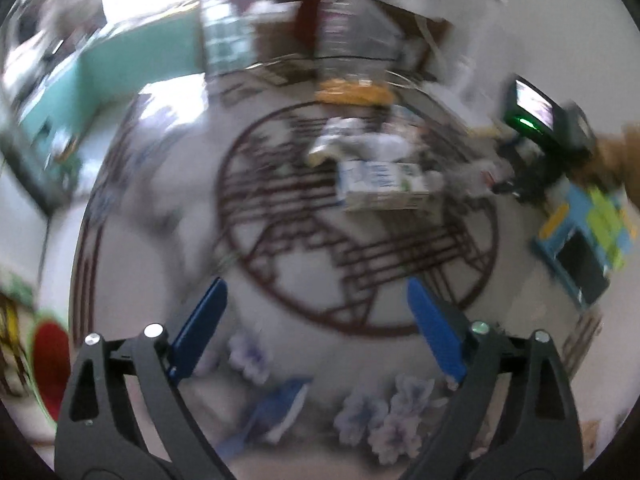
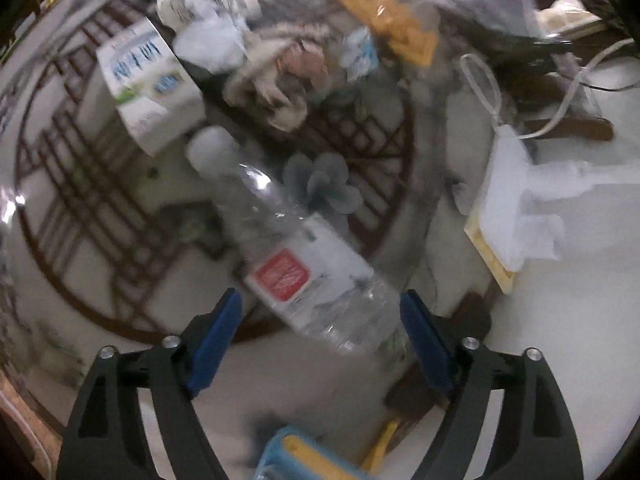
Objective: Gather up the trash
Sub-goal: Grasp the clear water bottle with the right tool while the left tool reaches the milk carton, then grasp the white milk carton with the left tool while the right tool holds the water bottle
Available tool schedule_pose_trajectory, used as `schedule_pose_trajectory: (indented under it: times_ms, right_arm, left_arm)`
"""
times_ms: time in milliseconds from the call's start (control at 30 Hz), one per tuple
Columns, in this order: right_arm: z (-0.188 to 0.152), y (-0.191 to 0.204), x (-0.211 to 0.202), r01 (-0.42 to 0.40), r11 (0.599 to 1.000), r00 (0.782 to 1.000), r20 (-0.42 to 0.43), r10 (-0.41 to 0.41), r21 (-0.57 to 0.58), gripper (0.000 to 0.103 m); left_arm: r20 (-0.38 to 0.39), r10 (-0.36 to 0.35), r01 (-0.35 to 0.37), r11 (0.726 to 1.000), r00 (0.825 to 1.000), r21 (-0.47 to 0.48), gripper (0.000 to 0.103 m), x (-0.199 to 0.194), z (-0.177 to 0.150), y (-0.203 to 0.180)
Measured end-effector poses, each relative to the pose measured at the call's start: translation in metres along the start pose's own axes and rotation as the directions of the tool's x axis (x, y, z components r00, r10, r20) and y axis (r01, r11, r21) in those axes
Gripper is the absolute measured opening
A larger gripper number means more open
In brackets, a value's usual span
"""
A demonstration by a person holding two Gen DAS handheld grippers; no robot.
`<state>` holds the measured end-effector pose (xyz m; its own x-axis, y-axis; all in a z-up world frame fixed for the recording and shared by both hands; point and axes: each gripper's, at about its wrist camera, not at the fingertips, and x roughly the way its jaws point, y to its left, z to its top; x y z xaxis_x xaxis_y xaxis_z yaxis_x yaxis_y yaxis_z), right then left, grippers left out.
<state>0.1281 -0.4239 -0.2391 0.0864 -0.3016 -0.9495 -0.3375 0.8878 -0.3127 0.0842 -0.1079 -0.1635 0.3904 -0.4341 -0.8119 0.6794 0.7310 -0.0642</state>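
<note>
In the right wrist view a clear plastic bottle (image 2: 308,264) with a white cap and a red label lies on the white table (image 2: 560,340). Its bottom end sits between the blue pads of my right gripper (image 2: 320,296), which is open and does not touch it. Behind it stand a white and blue milk carton (image 2: 148,80), crumpled white paper (image 2: 212,40), brownish scraps (image 2: 280,76) and an orange packet (image 2: 384,20). The blurred left wrist view shows my left gripper (image 1: 316,286) open and empty above the table, well short of the carton (image 1: 384,184) and the crumpled paper (image 1: 352,136).
A white tissue pack (image 2: 508,200) and a white cable (image 2: 480,80) lie to the right. A blue and yellow object (image 2: 304,456) sits at the near edge. Tall clear bottles (image 1: 352,20) stand at the back. A colourful book (image 1: 580,232) lies on the right.
</note>
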Motion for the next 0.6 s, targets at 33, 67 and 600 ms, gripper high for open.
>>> schedule_pose_trajectory:
  times_ms: [33,67,600]
  right_arm:
    - [0.002,-0.001,0.008,-0.005,1.000,1.000,-0.012,0.005,-0.018,0.083]
    - [0.005,0.000,0.018,-0.006,0.999,1.000,-0.028,0.004,-0.045,0.083]
    - [-0.064,-0.038,0.015,-0.517,0.730,0.845,0.401,0.353,0.447,0.062]
  left_arm:
    - [-0.007,-0.001,0.001,0.999,1.000,0.037,0.092,0.006,0.006,-0.007]
    - [-0.018,0.000,0.002,0.996,1.000,0.088,0.092,0.015,0.015,-0.016]
    - [-0.165,-0.008,0.126,0.681,0.986,0.721,0.092,0.155,0.097,-0.090]
